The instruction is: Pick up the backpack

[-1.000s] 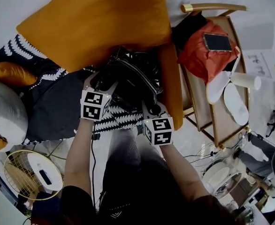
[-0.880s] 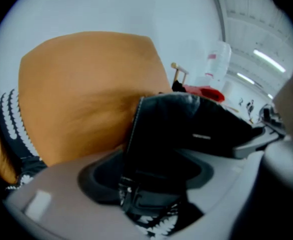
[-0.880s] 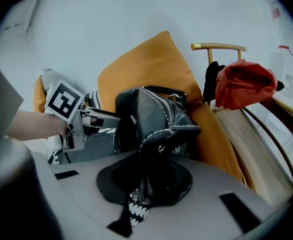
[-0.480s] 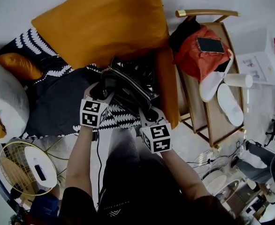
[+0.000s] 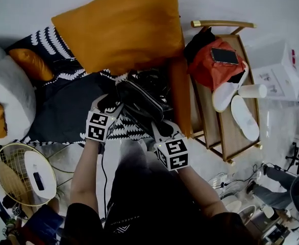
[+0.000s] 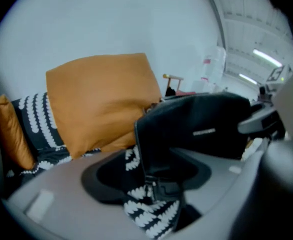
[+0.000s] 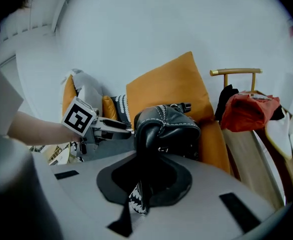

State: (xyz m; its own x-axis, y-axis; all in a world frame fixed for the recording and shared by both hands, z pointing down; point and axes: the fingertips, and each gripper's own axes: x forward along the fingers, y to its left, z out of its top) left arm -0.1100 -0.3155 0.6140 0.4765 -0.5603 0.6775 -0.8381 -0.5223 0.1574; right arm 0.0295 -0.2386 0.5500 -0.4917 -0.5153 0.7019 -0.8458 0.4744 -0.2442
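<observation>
The black backpack (image 5: 142, 100) hangs just above the patterned blanket, in front of the orange cushion. At the bag's left end is my left gripper (image 5: 107, 103). Its jaws are closing, and a wide black panel of the backpack (image 6: 186, 129) with a buckle fills the gap between them. My right gripper (image 5: 159, 126) is at the near right of the bag and is shut on a black strap (image 7: 145, 144) that runs up to the bag's stitched top (image 7: 169, 121). In the right gripper view the left gripper (image 7: 117, 126) shows beside the bag.
A big orange cushion (image 5: 121, 27) leans behind the bag on a dark fern-patterned blanket (image 5: 52, 40). To the right stands a wooden rack (image 5: 218, 131) with a red cloth (image 5: 213, 68), a phone and white slippers (image 5: 244, 116). A fan (image 5: 22, 175) sits on the floor at lower left.
Both grippers have come up and toward me with the backpack between them. The bag has lifted away from the cushion and the blanket.
</observation>
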